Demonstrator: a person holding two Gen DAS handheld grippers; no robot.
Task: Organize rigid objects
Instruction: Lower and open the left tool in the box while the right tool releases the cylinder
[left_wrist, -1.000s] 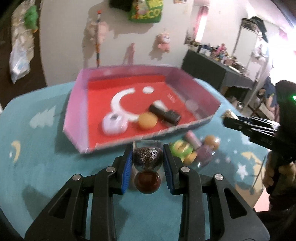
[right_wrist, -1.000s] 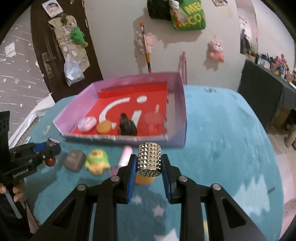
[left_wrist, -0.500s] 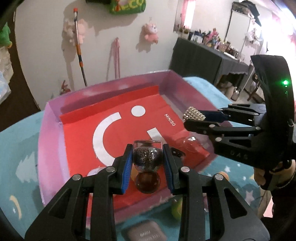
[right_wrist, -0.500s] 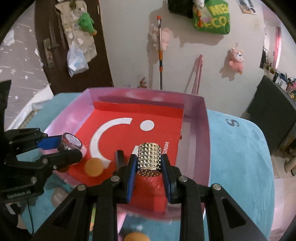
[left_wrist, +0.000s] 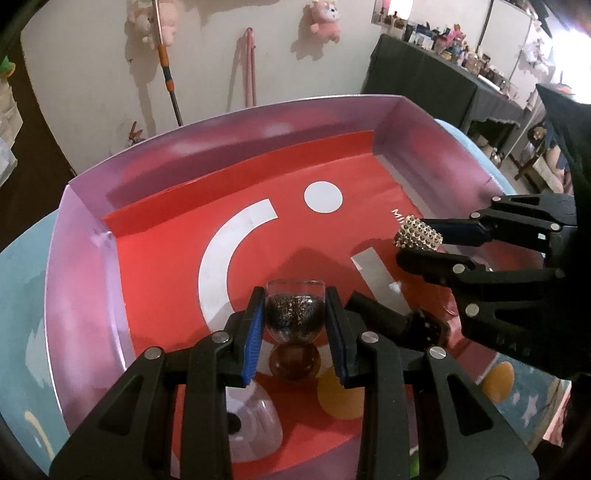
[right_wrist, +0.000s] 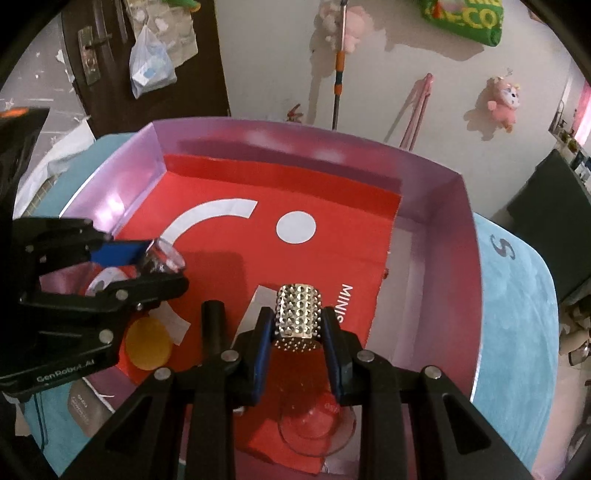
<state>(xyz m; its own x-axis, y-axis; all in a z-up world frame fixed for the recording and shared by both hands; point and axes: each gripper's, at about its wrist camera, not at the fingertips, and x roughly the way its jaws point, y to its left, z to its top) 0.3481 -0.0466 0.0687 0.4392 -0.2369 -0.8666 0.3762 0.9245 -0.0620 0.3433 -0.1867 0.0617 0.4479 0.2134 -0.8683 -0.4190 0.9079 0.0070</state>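
My left gripper (left_wrist: 295, 325) is shut on a small glass hourglass (left_wrist: 294, 315) filled with dark glittery grains, held over the near-left part of the pink box (left_wrist: 85, 266) with a red floor. My right gripper (right_wrist: 298, 325) is shut on a studded silver cylinder (right_wrist: 298, 312), hanging above the box's near-right part. Each gripper shows in the other's view: the right gripper (left_wrist: 419, 245) at the right edge, the left gripper (right_wrist: 155, 269) at the left. On the box floor lie an orange disc (right_wrist: 149, 343), a white round case (left_wrist: 255, 424), a black tube (left_wrist: 391, 325) and a clear dome (right_wrist: 317, 428).
The box (right_wrist: 469, 258) sits on a teal rug-covered table (right_wrist: 517, 314). Outside its near wall lie a grey case (right_wrist: 86, 406) and an orange ball (left_wrist: 498, 380). A white wall with plush toys (right_wrist: 502, 98) and a mop stands behind, with a dark cluttered table (left_wrist: 424, 81) to the right.
Both grippers have travelled forward from above the loose items on the rug to over the box interior, each still gripping its object. The box now fills both views.
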